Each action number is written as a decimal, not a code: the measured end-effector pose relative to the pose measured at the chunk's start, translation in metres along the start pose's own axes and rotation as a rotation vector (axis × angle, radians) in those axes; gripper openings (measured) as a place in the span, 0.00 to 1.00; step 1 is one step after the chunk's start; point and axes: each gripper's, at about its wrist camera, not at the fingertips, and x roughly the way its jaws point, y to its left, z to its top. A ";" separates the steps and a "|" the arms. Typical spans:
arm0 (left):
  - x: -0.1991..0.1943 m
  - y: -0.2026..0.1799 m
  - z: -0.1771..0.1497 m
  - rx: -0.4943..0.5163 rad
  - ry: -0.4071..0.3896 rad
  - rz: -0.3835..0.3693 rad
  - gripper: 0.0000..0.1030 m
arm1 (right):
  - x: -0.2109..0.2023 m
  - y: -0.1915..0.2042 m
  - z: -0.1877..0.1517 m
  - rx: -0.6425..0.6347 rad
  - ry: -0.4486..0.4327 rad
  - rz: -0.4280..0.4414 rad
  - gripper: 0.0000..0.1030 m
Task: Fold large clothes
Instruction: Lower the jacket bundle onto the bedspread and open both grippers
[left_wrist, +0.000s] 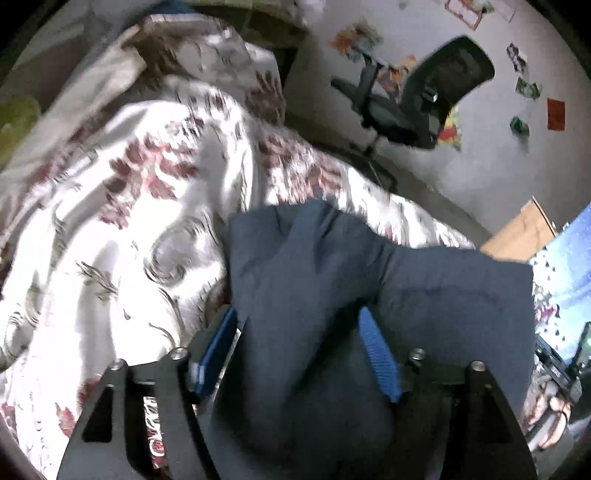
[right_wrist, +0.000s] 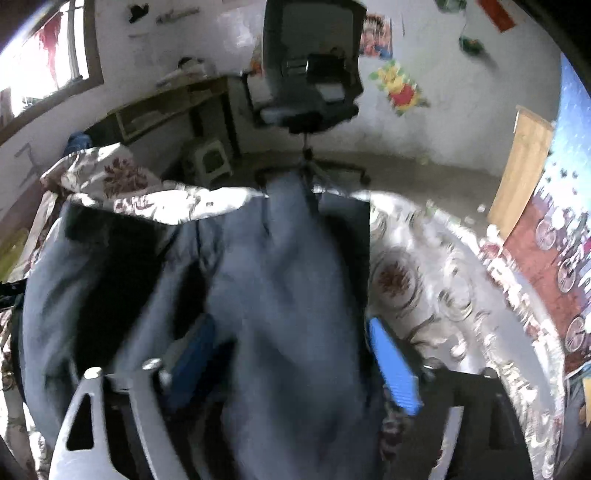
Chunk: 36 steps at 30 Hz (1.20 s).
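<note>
While both grippers' jaws gape round navy garment (left_wrist: 306, 295), left gripper (left_wrist: 299, 354), right gripper (right_wrist: 291, 354), window (right_wrist: 48, 55) R view only

Window (right_wrist: 48, 55) glare, heavy blur (fisheye-warped edges).

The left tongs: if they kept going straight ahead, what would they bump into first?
The left tongs already have the dark blue cloth garment lying between their blue pads, so that comes first. Beyond it is probably the white bedspread with dark red flowers, though depth is hard to judge.
</note>
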 end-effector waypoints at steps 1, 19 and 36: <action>-0.004 -0.002 -0.001 0.004 -0.011 0.004 0.62 | -0.005 0.001 0.001 -0.005 -0.017 0.000 0.87; -0.086 -0.079 -0.036 0.155 -0.347 0.056 0.98 | -0.086 0.047 -0.007 -0.035 -0.308 0.078 1.00; -0.142 -0.139 -0.095 0.296 -0.455 0.057 0.98 | -0.151 0.066 -0.036 -0.063 -0.407 0.115 1.00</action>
